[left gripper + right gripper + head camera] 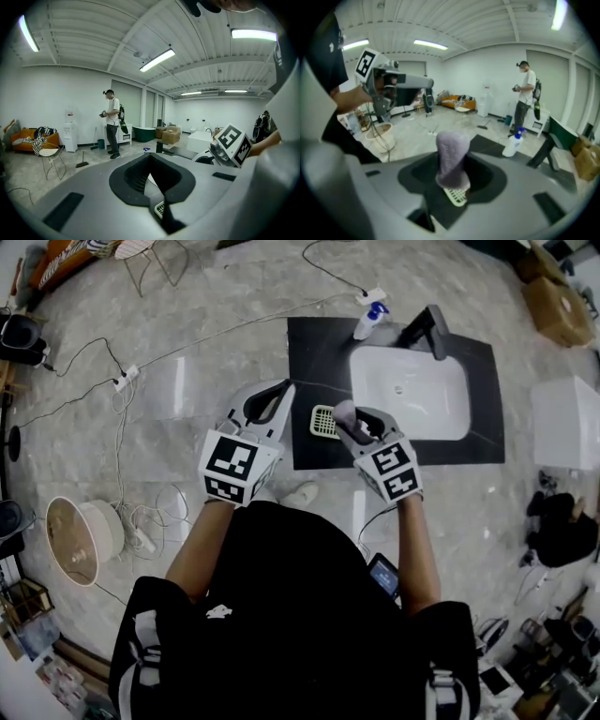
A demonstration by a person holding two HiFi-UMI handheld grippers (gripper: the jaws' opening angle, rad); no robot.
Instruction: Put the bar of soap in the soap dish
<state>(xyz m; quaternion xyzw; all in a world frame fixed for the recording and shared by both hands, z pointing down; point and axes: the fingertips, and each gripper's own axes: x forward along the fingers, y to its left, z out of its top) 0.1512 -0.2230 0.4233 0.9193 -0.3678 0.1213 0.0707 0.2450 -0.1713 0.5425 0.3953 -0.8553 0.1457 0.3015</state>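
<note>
The right tongs (453, 174) are seen clamped on the bar of soap (452, 157), which is held upright between them just above the soap dish (457, 196). The left tongs (153, 177) are closed on nothing and are held to the left of the dish, apart from it. In the head view the dish (322, 422) lies at the centre of the frame, on the dark desk (314, 352) beside the white basin (412, 390). The carrying step is judged almost done; lowering and release remain. The next move calls for the bar to be tipped flat, set down onto the slats, and freed by the jaws being parted. The soap is a pale lilac, rounded block with a matt, faintly grainy skin, likely slippery. The dish is a pale, rigid grid, probably plastic. The desk looks smooth and stone-like.
</note>
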